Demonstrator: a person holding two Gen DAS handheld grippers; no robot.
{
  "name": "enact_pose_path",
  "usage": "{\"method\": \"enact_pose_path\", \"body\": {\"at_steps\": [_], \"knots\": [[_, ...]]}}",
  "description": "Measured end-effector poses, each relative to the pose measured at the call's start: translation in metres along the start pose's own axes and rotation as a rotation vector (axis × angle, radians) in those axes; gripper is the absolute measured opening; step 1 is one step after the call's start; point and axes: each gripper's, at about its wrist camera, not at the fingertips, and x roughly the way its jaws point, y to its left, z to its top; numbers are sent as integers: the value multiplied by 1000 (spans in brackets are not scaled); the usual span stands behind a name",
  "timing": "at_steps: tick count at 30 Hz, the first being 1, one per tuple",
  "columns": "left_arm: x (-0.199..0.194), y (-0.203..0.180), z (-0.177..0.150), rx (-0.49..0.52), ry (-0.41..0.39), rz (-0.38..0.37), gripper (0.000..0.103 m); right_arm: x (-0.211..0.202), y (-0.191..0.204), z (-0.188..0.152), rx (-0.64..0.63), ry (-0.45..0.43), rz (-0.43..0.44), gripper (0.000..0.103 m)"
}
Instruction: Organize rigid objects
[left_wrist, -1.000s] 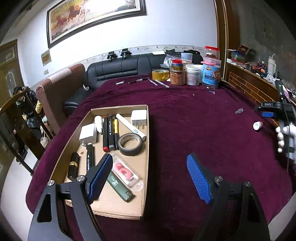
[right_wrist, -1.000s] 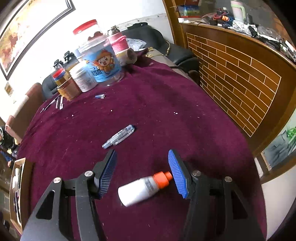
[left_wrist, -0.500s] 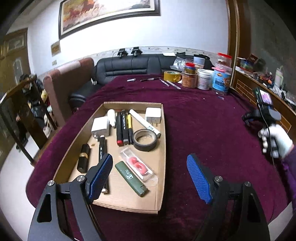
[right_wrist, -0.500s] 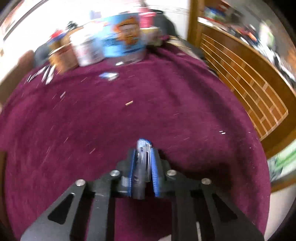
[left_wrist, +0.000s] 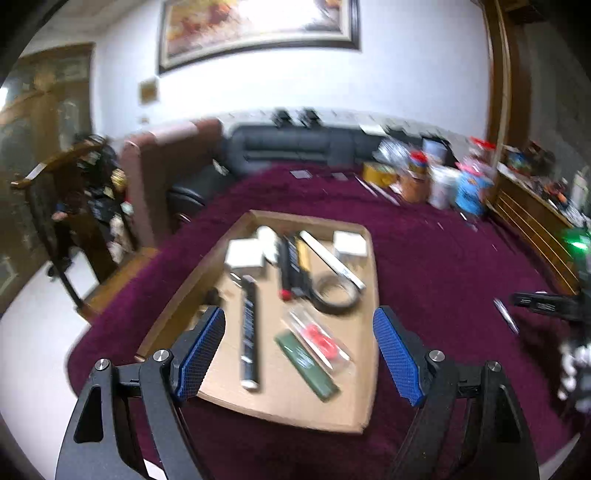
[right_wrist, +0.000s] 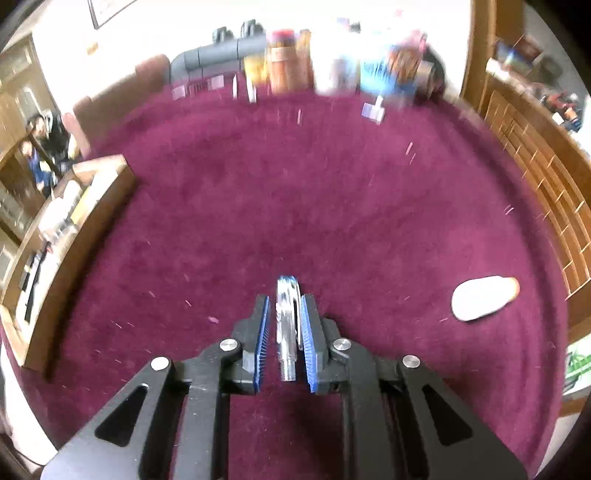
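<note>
Right tongs (right_wrist: 283, 332) clamped on a clear pen (right_wrist: 286, 325); left tongs (left_wrist: 299, 354) apart.
The pen looks light, stiff and slippery, gripped mid-barrel above the counter (right_wrist: 314, 206); cardboard tray (right_wrist: 107, 166) lies well left.

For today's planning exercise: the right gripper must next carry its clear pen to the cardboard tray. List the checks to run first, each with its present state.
1. Clear pen clamped between the right gripper's fingers: ok.
2. Left gripper open, holding nothing: ok.
3. Bare floor left in the cardboard tray: ok, at the near end.
4. Cloth between right gripper and tray free of obstacles: ok.
5. White bottle out of the path: ok, lying off to the right.
6. Grip tightness: cannot tell.
</note>
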Motion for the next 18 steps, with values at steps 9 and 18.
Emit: {"method": "enact_pose_path", "body": {"at_steps": [9, 18], "knots": [[-63, 59, 22, -261, -313, 39, 102, -101, 54, -16, -45, -567, -52, 103], [-18, 83, 31, -295, -95, 32, 102, -52, 145, -20, -160, -460, 64, 103]]}}
